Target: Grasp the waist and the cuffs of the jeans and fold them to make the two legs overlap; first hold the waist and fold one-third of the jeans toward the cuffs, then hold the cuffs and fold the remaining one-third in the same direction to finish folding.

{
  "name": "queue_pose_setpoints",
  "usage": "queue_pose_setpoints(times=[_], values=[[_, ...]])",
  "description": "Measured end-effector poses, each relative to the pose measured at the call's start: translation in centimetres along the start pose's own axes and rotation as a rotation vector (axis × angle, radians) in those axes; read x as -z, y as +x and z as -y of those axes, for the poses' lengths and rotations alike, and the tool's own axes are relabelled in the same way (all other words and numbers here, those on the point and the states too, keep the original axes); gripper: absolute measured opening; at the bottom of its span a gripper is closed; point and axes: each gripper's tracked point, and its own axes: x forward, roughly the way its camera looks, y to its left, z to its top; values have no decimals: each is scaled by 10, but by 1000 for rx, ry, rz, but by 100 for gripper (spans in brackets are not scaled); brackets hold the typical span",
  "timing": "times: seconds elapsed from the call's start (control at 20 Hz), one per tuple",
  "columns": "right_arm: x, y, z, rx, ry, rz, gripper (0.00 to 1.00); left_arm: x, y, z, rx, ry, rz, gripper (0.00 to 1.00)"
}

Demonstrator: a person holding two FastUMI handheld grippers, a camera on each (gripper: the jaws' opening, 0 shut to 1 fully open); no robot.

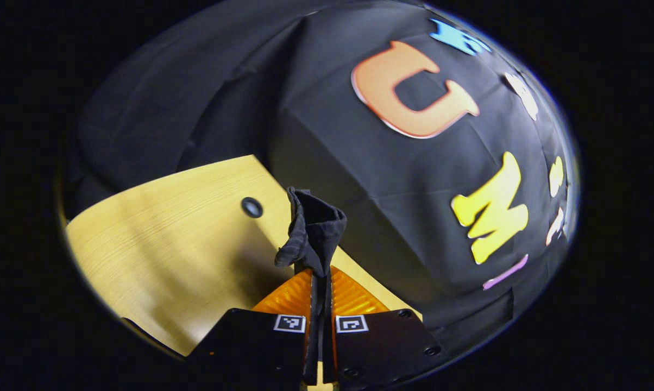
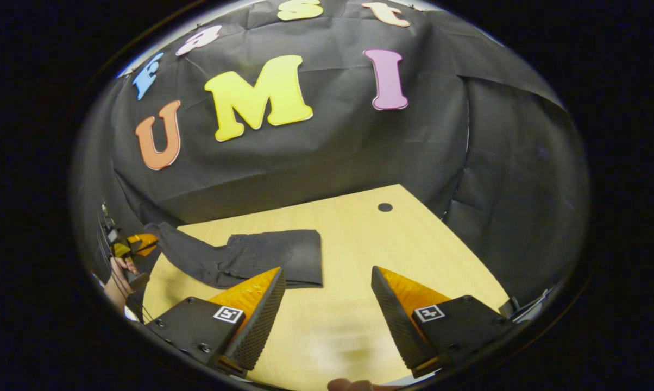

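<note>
Clamped on a bunched end of the jeans (image 1: 312,231) at lower centre of the left gripper view: the left gripper (image 1: 320,301), fingers together with dark cloth squeezed between them and a tuft standing up past the tips, lifted off the table (image 1: 158,233). Spread wide and holding nothing at the bottom of the right gripper view: the right gripper (image 2: 327,288), hovering over bare wood. Left of centre in that same view, most of the jeans (image 2: 262,258) lying on the table (image 2: 392,244), apparently already doubled lengthwise, one end flat with a square edge near the middle of the frame, the other end rising toward the far left edge where the other gripper (image 2: 137,243) and a hand (image 2: 118,277) hold it up. Which end is the waist and which the cuffs: cannot tell. Probably midway through carrying a third over. Best done by keeping the pinched end low and taut, travelling straight along the length toward the flat end so the legs stay stacked. Worth bringing the open gripper onto the other corner of that lifted end, or using it to pin the resting cloth, to stop dragging and skewing. Then laying the edge down squarely before letting go.
</note>
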Motion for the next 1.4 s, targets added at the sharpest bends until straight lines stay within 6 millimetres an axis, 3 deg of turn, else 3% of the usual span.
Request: queue_pose_setpoints(times=[0.25, 0.4, 0.55, 0.85, 1.05, 1.15, 1.2, 1.25, 1.4], values=[[-4, -29, 37, 21, 4, 46, 98, 26, -9, 97, 97, 122, 0, 6], [-2, -43, 56, 33, -22, 62, 96, 57, -14, 148, 150, 207, -25, 6], [1, -56, 74, 51, -34, 75, 96, 97, -11, 182, 177, 276, -63, 6], [26, -64, 128, 128, -19, 20, 98, 190, 19, 189, 190, 544, -82, 6], [39, -62, 151, 161, -11, -27, 98, 249, 41, 168, 172, 768, -105, 6], [42, -59, 157, 166, -12, -42, 96, 272, 52, 153, 144, 860, -119, 7], [42, -57, 158, 168, -20, -50, 98, 279, 56, 144, 124, 889, -129, 16], [43, -56, 160, 171, -30, -56, 98, 283, 58, 140, 106, 904, -135, 7], [36, -52, 159, 166, -65, -57, 98, 304, 67, 128, 58, 929, -145, 8]])
